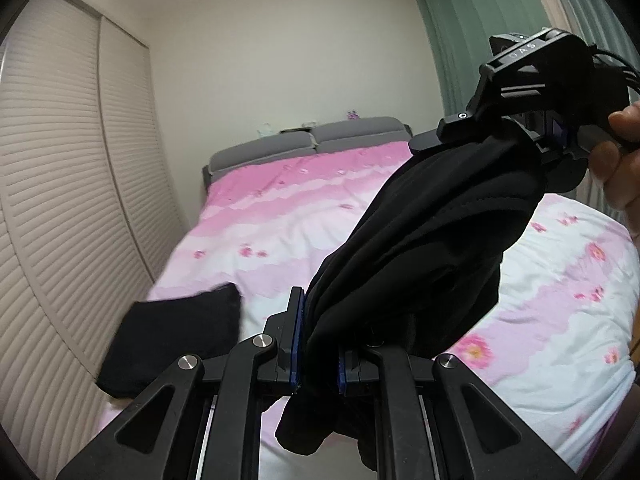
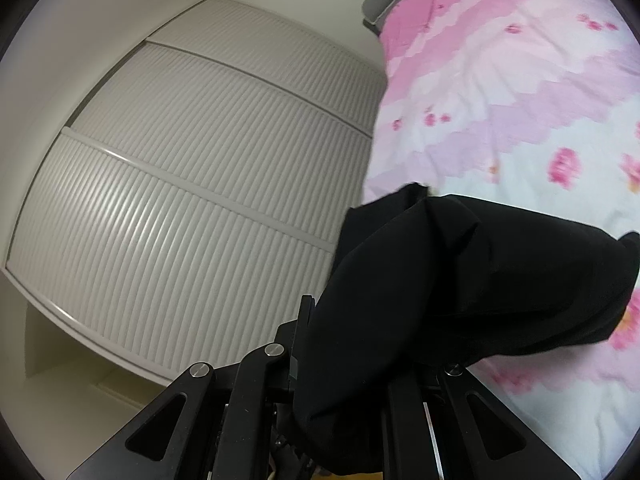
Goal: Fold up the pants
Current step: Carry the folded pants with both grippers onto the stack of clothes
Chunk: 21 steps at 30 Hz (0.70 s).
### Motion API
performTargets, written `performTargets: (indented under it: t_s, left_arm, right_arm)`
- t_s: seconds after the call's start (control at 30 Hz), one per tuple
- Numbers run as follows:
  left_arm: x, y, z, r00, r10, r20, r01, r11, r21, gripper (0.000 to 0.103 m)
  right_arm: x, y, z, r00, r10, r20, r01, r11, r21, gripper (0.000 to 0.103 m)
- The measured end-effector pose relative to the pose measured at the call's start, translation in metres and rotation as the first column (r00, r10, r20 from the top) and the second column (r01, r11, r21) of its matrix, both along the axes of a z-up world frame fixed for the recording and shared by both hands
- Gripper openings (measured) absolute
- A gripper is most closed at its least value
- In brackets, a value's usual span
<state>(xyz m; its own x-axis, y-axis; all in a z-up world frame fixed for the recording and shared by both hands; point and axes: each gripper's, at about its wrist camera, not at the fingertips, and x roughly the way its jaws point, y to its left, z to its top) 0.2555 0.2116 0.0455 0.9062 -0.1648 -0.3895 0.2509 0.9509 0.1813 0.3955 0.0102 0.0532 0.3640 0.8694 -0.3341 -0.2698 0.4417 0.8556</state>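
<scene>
The black pants (image 1: 420,248) hang bunched in the air above the bed, stretched between my two grippers. At the bottom of the left wrist view my left gripper (image 1: 320,340) is shut on one end of the fabric, and a loose fold droops below its fingers. My right gripper (image 1: 472,140), held by a hand (image 1: 616,160), grips the other end at the upper right. In the right wrist view the pants (image 2: 460,280) drape over my right gripper (image 2: 344,340) and hide its right finger.
A bed with a pink flowered cover (image 1: 300,220) fills the middle, with grey pillows (image 1: 312,140) at its far end. A flat black cloth (image 1: 172,340) lies at its left edge. Slatted wardrobe doors (image 2: 200,180) stand to the left, green curtains (image 1: 480,20) to the right.
</scene>
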Motion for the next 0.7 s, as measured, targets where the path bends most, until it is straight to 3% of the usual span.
performTargets:
  t_s: [0.23,0.57,0.63,0.7]
  left_arm:
    - [0.055,0.099,0.042,0.997,0.060,0.040,-0.060,0.998,-0.003,0.015]
    - [0.182,0.263,0.097,0.972,0.196,0.132,-0.199,0.980,0.016,0.015]
    - [0.196,0.287,0.100,0.960,0.222,0.170,-0.227,0.974,0.011,0.015]
    - [0.202,0.296,0.084,0.954,0.227,0.195,-0.240,0.970,0.044,0.015]
  right_arm:
    - [0.071,0.101,0.034,0.998,0.066,0.026,-0.066,0.998,0.023,0.012]
    - [0.223,0.281,0.079,0.983,0.165,0.078,-0.169,0.984,0.054,0.012]
    - [0.234,0.302,0.078,0.975,0.175,0.135,-0.185,0.981,0.063,0.012]
    - [0.236,0.315,0.056,0.965,0.197,0.175,-0.213,0.974,0.076,0.012]
